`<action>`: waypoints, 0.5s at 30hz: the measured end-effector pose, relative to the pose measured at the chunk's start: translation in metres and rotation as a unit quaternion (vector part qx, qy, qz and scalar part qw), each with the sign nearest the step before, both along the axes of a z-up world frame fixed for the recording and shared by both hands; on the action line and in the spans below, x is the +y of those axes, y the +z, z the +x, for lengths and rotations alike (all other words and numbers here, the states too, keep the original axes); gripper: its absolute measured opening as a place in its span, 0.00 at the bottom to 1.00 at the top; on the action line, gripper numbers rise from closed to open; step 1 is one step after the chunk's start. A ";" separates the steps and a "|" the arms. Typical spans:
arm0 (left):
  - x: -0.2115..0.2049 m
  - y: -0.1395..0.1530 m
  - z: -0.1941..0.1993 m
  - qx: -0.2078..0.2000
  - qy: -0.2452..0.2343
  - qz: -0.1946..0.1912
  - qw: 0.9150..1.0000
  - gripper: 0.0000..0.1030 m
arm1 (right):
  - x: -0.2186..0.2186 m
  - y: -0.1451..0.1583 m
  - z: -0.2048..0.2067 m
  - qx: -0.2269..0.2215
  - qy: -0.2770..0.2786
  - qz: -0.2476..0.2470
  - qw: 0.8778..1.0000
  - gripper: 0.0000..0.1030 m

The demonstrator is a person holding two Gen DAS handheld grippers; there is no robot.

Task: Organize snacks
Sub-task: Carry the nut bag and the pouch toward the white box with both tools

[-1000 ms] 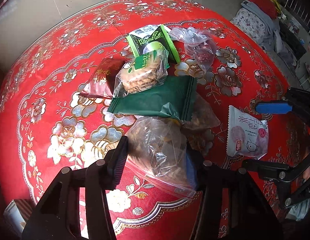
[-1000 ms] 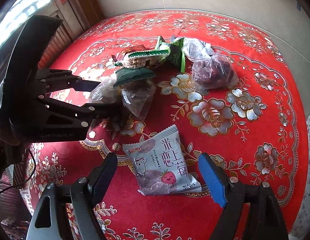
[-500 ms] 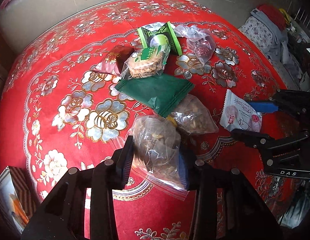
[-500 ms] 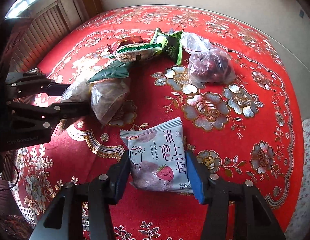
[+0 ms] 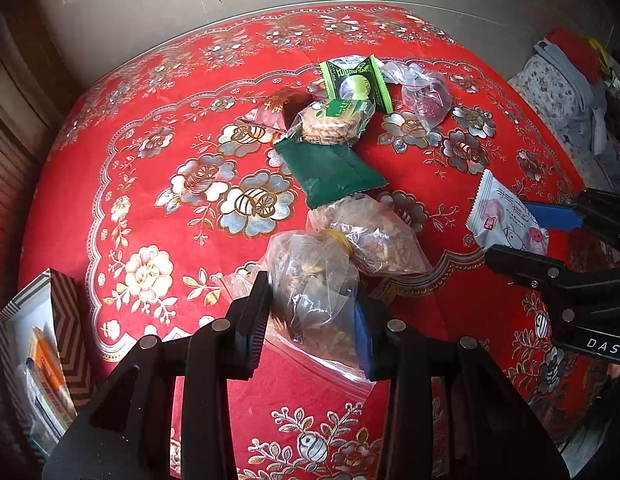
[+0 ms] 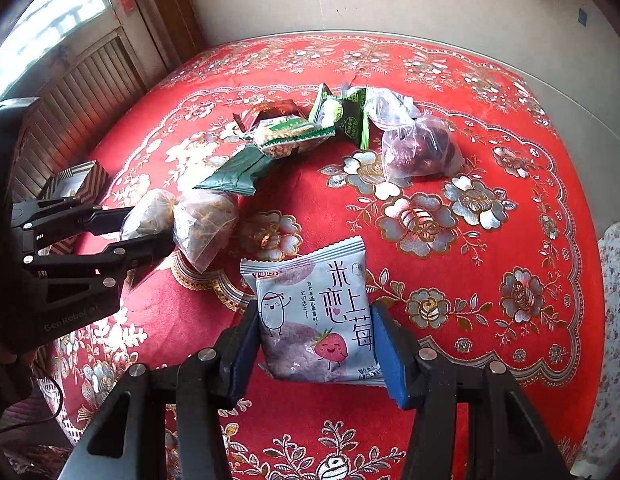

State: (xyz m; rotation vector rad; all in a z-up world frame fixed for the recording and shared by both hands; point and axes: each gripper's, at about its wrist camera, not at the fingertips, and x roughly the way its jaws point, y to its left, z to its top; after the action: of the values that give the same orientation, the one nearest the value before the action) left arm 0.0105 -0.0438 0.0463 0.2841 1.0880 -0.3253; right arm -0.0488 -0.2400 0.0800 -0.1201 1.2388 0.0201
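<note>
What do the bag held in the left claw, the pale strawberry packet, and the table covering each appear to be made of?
Bag in the left claw: thin clear plastic film, glossy and crinkled; brownish contents show through.
Strawberry packet: printed plastic or foil laminate, probably; smooth sheen, serrated sealed top edge.
Table covering: red floral cloth, seemingly under a clear glossy sheet, judging by the transparent rim; uncertain.

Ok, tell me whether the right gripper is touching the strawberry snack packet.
Touching. The right wrist view shows the right gripper with both pads pressed against the sides of the strawberry snack packet, no gap either side.
</note>
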 end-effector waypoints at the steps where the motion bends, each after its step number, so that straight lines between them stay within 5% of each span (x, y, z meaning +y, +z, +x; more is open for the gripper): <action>1: 0.002 0.002 -0.002 -0.003 0.002 0.002 1.000 0.35 | 0.002 0.002 0.001 -0.002 0.001 0.003 1.000 0.50; 15: 0.029 0.029 -0.032 -0.051 0.031 0.008 0.998 0.35 | 0.039 0.020 -0.001 -0.026 0.024 -0.008 0.999 0.50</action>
State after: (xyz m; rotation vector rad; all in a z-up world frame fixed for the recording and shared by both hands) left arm -0.0211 -0.0147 0.0756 0.2774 0.9971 -0.2435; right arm -0.0502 -0.2010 0.1003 -0.1637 1.1833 0.0478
